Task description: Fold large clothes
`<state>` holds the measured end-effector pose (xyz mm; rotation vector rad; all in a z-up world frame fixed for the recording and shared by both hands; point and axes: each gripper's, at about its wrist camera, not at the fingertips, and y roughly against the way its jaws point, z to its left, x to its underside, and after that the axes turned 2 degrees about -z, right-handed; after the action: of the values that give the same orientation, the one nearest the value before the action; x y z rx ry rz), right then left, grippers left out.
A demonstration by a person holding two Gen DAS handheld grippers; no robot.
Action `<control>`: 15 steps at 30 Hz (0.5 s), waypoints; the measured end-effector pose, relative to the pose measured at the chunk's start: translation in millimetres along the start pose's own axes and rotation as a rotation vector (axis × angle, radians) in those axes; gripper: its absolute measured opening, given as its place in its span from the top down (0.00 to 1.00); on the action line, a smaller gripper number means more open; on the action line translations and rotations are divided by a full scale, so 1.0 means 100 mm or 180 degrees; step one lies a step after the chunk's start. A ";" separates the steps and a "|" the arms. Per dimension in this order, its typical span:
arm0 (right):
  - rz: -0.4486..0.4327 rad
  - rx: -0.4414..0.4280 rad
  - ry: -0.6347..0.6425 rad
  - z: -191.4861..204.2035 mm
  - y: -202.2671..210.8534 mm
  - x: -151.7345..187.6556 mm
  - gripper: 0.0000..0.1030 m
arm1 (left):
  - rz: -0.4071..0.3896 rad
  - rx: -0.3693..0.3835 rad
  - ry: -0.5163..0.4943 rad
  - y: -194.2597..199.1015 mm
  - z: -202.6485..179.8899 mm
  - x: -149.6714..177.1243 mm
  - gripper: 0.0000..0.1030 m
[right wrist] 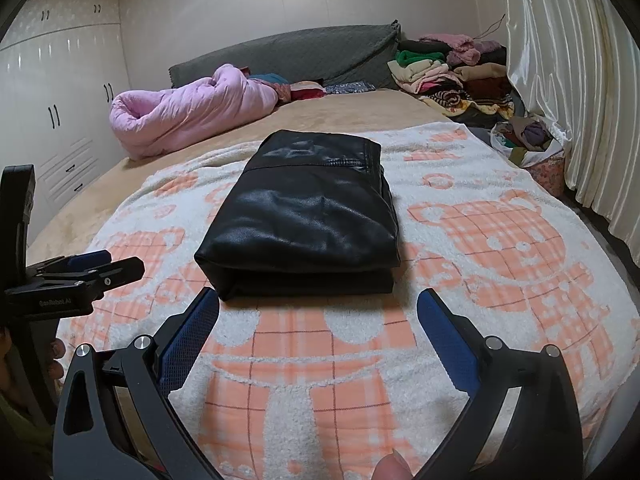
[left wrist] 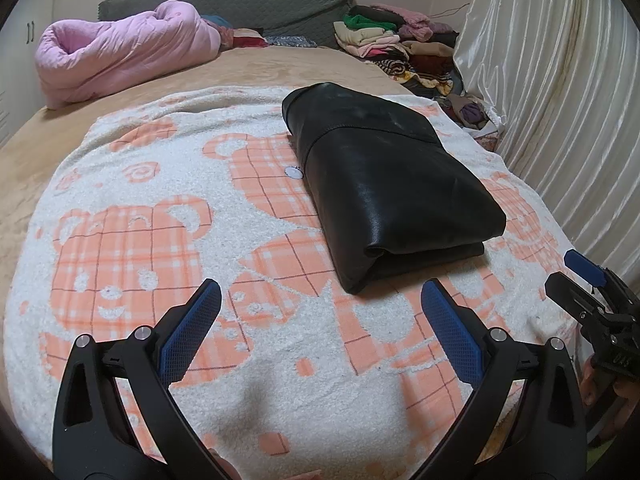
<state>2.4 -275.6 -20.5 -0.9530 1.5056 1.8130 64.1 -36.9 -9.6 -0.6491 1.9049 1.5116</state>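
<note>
A black leather garment (left wrist: 384,184) lies folded into a thick rectangle on a white and orange bear-print blanket (left wrist: 160,208). It also shows in the right wrist view (right wrist: 308,216), just beyond the fingertips. My left gripper (left wrist: 320,292) is open and empty, held above the blanket, near and left of the garment's front edge. My right gripper (right wrist: 318,300) is open and empty, close in front of the garment's folded edge. The right gripper shows at the right edge of the left wrist view (left wrist: 592,292). The left gripper shows at the left edge of the right wrist view (right wrist: 80,276).
A pink quilt (left wrist: 120,56) lies rolled at the far left of the bed. A pile of clothes (left wrist: 400,44) sits at the far right by the grey headboard (left wrist: 240,0). Shiny curtains (left wrist: 560,80) hang on the right. White wardrobes (right wrist: 52,100) stand on the left.
</note>
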 end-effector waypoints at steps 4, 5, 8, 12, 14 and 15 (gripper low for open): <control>0.0007 -0.0004 0.0005 -0.01 0.00 0.00 0.04 | 0.0005 -0.0011 0.0007 -0.01 0.01 0.00 0.09; 0.0006 -0.0005 0.0008 -0.02 0.00 0.00 0.04 | 0.0005 -0.0009 0.0006 -0.01 0.02 0.00 0.09; 0.0008 0.0013 0.0013 -0.01 0.00 0.01 0.04 | 0.0000 -0.0023 0.0000 0.00 0.01 0.00 0.09; 0.0008 0.0029 0.0040 0.00 0.00 0.01 0.04 | -0.0010 -0.0037 0.0000 0.00 0.02 0.00 0.09; 0.0012 0.0019 0.0036 0.00 0.00 0.00 0.04 | -0.0015 -0.0027 0.0000 0.00 0.02 0.00 0.09; 0.0014 0.0025 0.0033 -0.01 0.00 0.01 0.04 | -0.0010 -0.0035 -0.0002 0.00 0.02 0.00 0.09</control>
<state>1.7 -277.0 -21.3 -0.9574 1.5209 1.8067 64.7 -35.3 -9.8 -0.6561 1.8956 1.5210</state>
